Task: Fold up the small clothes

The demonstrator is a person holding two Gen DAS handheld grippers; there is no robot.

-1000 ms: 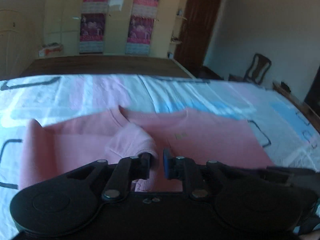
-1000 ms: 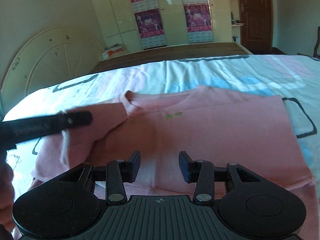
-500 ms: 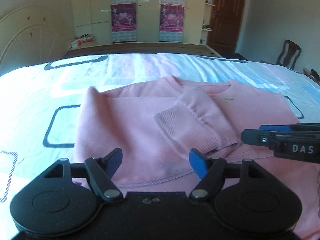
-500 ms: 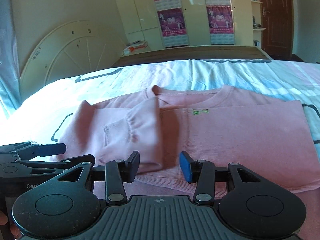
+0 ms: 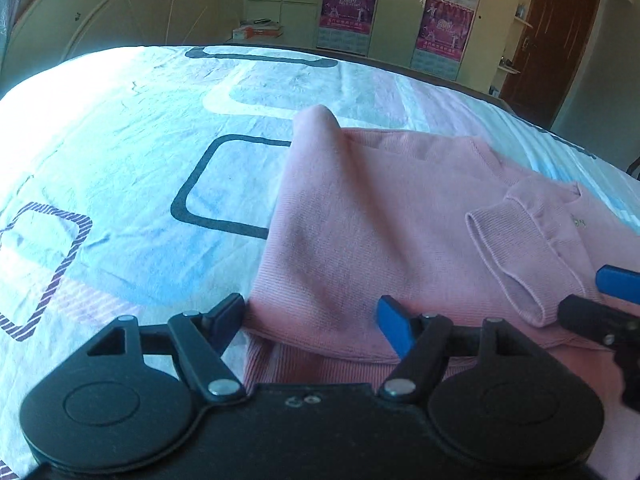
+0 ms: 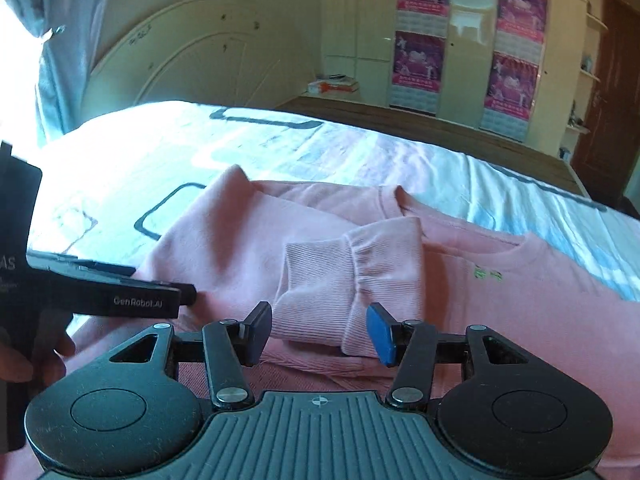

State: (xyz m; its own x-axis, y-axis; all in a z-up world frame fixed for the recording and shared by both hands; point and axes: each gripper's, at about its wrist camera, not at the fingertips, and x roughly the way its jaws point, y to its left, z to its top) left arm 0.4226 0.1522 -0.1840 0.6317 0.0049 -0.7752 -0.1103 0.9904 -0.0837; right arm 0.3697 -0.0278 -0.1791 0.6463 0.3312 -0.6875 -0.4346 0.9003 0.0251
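Left tongs [image 5: 310, 318]: jaws set wide apart, nothing pinched; they hang over the near left hem of the sweater, the left pad just off its edge above the sheet, the blue right pad above the pink knit.
Right tongs [image 6: 320, 332]: jaws opening, parted on either side of the folded cuff; whether the pads touch it cannot be told, and no squeeze shows in the cloth.
Hand [image 6: 28, 356]: part of a hand at the left edge of the right view, behind the left tool's black body.
Sweater [image 5: 384, 216]: pink knit, lying flat on the bed, neckline toward the far side, a small green mark on the chest.
Sleeve [image 6: 248, 240]: folded inward across the body of the sweater.
Cuff [image 6: 320, 280]: ribbed, resting on top of the front near the lower hem, between the right tongs' pads.
Bedsheet [image 5: 120, 168]: pale blue and pink with dark outlined rounded squares, beneath the sweater.
Headboard [image 6: 192, 52]: cream, arched, at the bed's far left.
Wardrobe [image 6: 472, 40]: cream doors with magenta posters, behind the bed.
Door [image 5: 552, 36]: dark brown wood, far right.
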